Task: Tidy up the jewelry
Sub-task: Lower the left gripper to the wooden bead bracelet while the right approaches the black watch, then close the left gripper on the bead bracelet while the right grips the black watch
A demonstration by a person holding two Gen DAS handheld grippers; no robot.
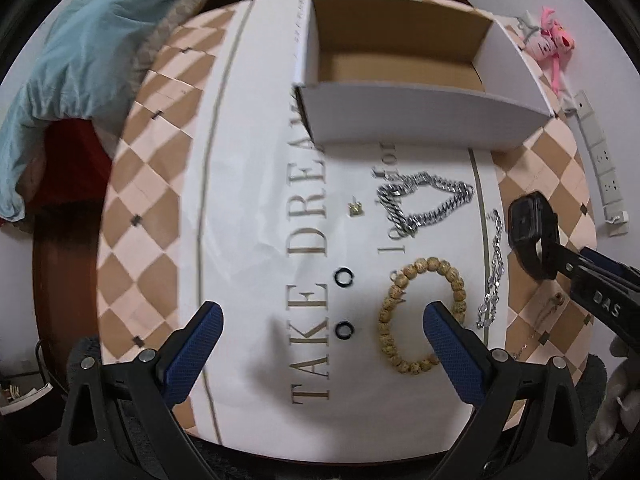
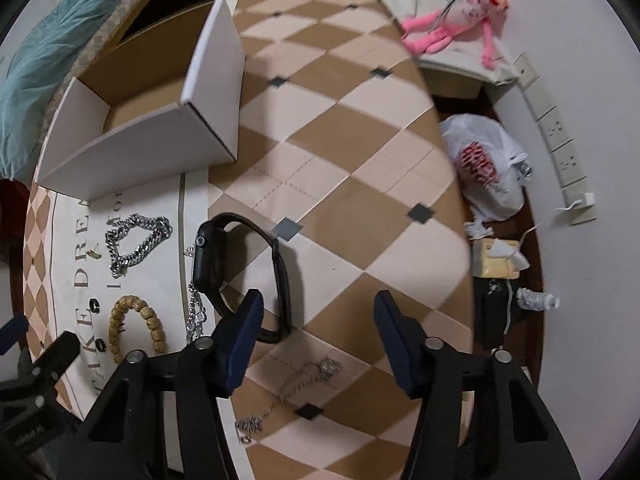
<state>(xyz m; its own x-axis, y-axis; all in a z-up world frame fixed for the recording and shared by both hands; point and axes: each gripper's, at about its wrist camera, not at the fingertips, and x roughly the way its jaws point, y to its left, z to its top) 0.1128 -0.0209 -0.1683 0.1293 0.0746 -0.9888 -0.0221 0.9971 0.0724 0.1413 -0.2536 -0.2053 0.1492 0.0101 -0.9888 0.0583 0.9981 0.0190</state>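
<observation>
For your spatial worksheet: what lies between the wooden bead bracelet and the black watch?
A thin silver chain lies stretched between the bead bracelet and the watch, clearest in the left wrist view.

Blk clamp arms, blue textured jaws, silver rivets, "DAS" lettering, white glove (image 1: 618,396).

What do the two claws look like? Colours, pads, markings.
Both match: black plastic frames with triangular cut-outs and silver rivets, two fingers faced with blue textured pads. Left claw; right claw. In the left wrist view, the right claw's black arm shows white "DAS" lettering. No cables visible.
</observation>
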